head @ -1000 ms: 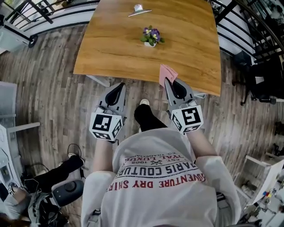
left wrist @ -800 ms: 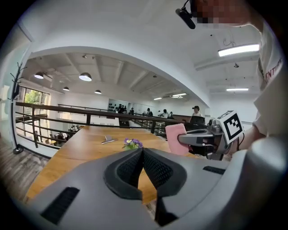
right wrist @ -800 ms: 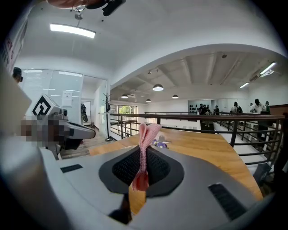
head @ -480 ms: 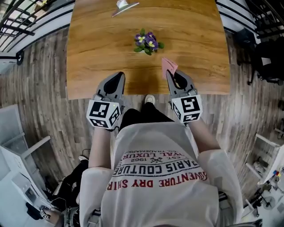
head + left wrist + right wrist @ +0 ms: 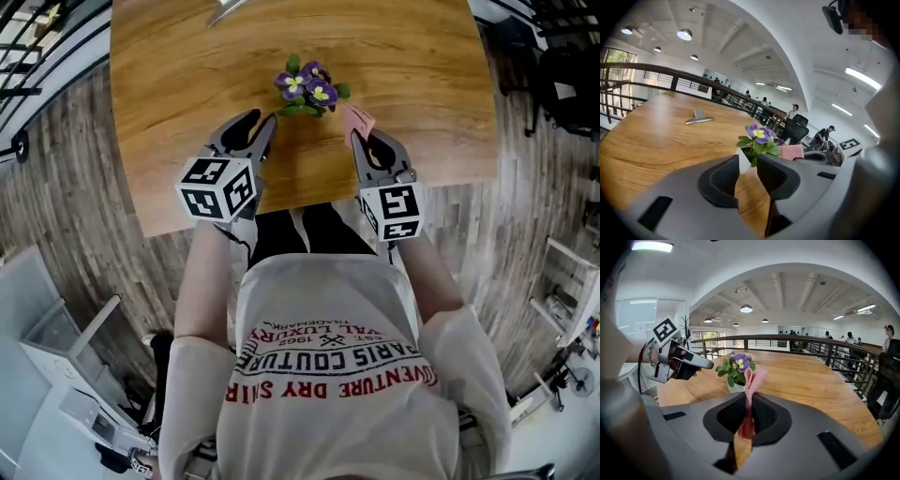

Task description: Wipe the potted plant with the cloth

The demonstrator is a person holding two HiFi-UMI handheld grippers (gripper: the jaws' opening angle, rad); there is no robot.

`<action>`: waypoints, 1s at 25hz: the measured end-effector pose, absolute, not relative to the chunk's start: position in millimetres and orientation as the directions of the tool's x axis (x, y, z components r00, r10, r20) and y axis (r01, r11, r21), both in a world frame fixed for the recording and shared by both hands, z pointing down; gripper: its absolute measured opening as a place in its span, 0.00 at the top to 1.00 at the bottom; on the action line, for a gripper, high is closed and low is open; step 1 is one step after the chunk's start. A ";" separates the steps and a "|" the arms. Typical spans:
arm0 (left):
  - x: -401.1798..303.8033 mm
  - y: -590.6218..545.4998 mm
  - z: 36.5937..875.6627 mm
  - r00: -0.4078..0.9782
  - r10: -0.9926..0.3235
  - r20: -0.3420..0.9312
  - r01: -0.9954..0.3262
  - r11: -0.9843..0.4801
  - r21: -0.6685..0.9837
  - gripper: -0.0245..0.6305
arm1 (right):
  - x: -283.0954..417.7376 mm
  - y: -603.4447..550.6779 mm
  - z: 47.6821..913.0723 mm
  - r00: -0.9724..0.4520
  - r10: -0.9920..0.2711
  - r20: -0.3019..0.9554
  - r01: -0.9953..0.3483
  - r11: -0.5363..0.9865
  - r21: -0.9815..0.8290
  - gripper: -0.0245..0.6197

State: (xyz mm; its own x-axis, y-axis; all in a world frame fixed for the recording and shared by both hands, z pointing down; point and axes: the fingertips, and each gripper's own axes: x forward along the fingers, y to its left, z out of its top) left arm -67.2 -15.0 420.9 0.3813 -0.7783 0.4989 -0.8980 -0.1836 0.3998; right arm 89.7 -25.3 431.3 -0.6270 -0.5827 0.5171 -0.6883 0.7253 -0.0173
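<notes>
My right tongs (image 5: 749, 404) are clamped on the pink cloth (image 5: 753, 377); a folded flap stands up clear of the tips. My left tongs (image 5: 749, 164) have just been opening and now stand partly apart, with nothing between the pads. The white pot (image 5: 744, 159) shows just beyond the gap.

The potted plant (image 5: 307, 86) stands upright on the counter (image 5: 178, 84), between my two tongs and just ahead of both. The cloth is near its right side and, as far as I can judge, not touching it.

The step in hand, in my judgement, is to steady the pot and then wipe.

- **Hold:** close the left tongs low on the pot wall, not on the leaves. Use light pressure, since the pot looks small and apt to tip.
- **Wipe:** bring the free flap of cloth, not the hard tips, against leaves and pot, stroking gently outward.
- **Risk:** bruised petals, or a pushed pot sliding on the smooth wood.
</notes>
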 end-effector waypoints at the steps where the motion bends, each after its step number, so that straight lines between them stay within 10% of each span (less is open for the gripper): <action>1: -66.2 -21.6 425.8 0.391 -0.768 0.507 -0.890 -0.176 0.420 0.78 | 88.7 -26.9 435.4 -0.621 -0.584 0.522 -0.694 0.720 -0.021 0.90; 25: -40.2 -60.2 465.1 0.513 -0.626 0.587 -0.815 -0.141 0.562 0.88 | 80.3 -54.9 470.6 -0.603 -0.571 0.557 -0.709 0.704 -0.046 0.90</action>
State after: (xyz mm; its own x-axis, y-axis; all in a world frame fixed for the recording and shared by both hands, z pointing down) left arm -40.2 -60.2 465.1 0.5134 -0.6259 0.5870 -0.8149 -0.1413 0.5621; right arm 80.3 -54.9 470.6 -0.6033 -0.5712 0.5566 -0.7087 0.7040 -0.0456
